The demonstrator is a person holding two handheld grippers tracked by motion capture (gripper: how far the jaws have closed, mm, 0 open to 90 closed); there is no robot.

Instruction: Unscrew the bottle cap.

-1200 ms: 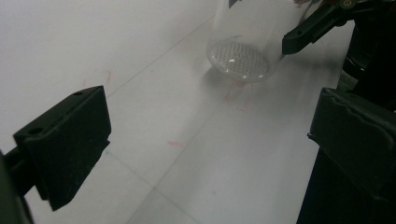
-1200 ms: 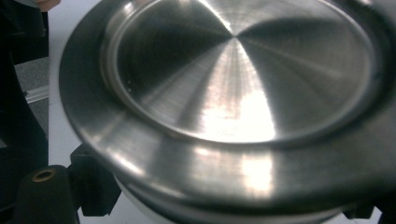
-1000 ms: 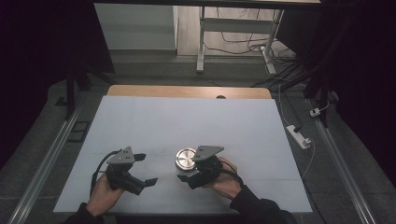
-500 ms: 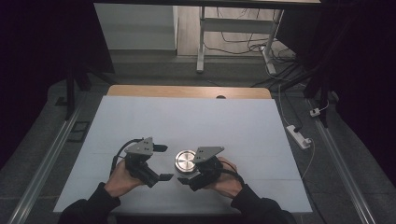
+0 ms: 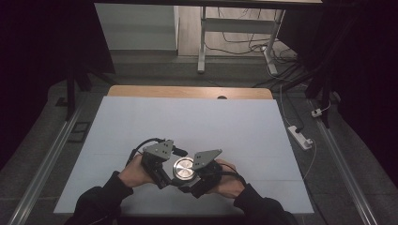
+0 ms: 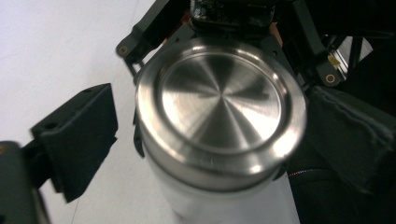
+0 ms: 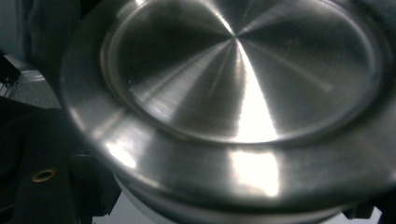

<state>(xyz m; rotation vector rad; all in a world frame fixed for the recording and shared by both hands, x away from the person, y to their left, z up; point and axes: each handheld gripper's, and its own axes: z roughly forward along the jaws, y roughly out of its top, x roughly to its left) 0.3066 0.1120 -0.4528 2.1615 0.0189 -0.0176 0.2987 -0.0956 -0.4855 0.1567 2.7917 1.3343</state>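
A white bottle with a brushed steel lid (image 5: 183,168) stands upright near the table's front edge. My right gripper (image 5: 191,180) is shut on the bottle's body from the right, below the lid (image 7: 233,74); one of its dark fingers (image 7: 42,177) shows beside the body. My left gripper (image 5: 170,174) reaches in from the left. In the left gripper view the lid (image 6: 219,100) sits between its two black jaws, which have just been closing. A strip of white table still shows between its left pad (image 6: 79,140) and the lid. The white body (image 6: 219,205) shows under the lid.
A white sheet (image 5: 187,122) covers the table, with a wooden strip (image 5: 187,92) along the far edge. A white power strip (image 5: 300,137) lies on the floor to the right. Desk legs and cables (image 5: 244,42) stand beyond the table.
My left gripper has moved right from open table to the bottle, and its jaws now flank the lid. The right gripper and the bottle have stayed put.
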